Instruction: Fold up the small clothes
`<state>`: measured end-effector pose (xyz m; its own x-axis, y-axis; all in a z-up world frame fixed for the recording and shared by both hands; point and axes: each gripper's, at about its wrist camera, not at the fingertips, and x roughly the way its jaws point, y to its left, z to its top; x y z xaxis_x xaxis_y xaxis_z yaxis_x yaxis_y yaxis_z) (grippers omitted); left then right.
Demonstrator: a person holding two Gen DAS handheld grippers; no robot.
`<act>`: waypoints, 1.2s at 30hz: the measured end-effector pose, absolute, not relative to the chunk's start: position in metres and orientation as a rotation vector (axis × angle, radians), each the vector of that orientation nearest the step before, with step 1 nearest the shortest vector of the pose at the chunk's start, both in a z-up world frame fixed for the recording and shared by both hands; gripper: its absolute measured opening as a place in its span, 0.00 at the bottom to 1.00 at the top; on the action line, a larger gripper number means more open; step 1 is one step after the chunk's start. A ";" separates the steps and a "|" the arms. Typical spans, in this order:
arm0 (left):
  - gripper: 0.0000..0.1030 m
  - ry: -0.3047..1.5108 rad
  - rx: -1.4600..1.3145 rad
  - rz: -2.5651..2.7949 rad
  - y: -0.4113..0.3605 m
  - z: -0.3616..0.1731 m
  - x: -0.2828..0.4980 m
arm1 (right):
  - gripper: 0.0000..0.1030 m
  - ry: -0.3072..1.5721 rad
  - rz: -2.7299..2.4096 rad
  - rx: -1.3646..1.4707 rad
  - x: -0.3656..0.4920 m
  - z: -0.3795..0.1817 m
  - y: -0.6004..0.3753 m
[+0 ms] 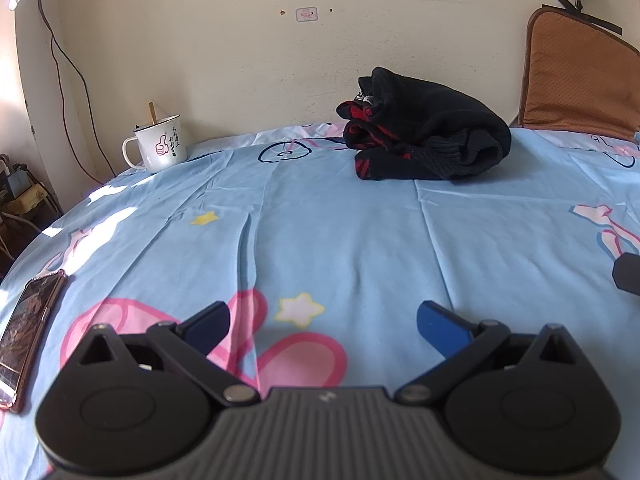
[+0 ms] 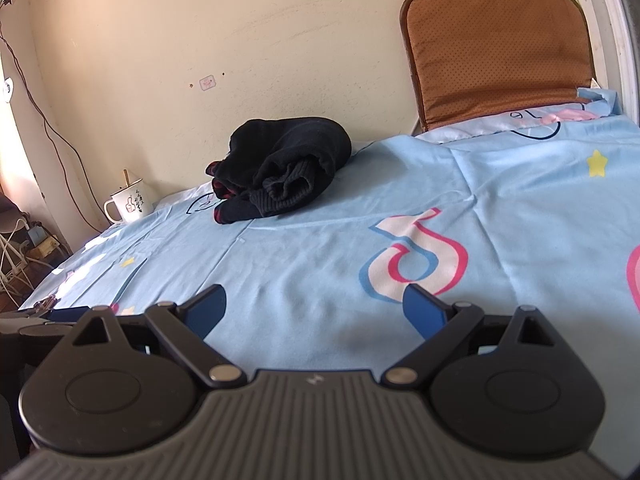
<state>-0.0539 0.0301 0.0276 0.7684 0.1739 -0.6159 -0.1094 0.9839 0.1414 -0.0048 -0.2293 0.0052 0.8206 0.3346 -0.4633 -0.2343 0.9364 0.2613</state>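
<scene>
The white mug (image 1: 160, 147) by the wall bears a pink thumbs-up and a column of small characters too small to read. A black and red garment (image 1: 424, 136) lies bunched at the far edge of the blue sheet (image 1: 340, 232) — well apart from both grippers. The left gripper (image 1: 323, 322) and right gripper (image 2: 314, 306) hover with jaws wide, holding nothing. A phone (image 1: 28, 328) lies at the sheet's left edge.
</scene>
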 end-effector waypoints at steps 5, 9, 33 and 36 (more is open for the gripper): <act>1.00 0.677 0.100 0.155 0.030 0.028 -0.053 | 0.94 0.527 0.306 0.198 -0.005 0.005 -0.229; 1.00 0.675 0.101 0.162 0.030 0.028 -0.054 | 0.94 0.526 0.308 0.198 -0.005 0.005 -0.229; 1.00 0.677 0.099 0.168 0.031 0.028 -0.054 | 0.94 0.525 0.312 0.199 -0.005 0.005 -0.231; 1.00 0.676 0.100 0.168 0.031 0.028 -0.054 | 0.94 0.525 0.312 0.200 -0.005 0.005 -0.231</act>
<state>-0.0536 0.0311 0.0276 0.7671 0.1869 -0.6136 -0.1222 0.9817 0.1462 -0.0048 -0.2308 0.0046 0.8199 0.3412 -0.4598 -0.2399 0.9339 0.2652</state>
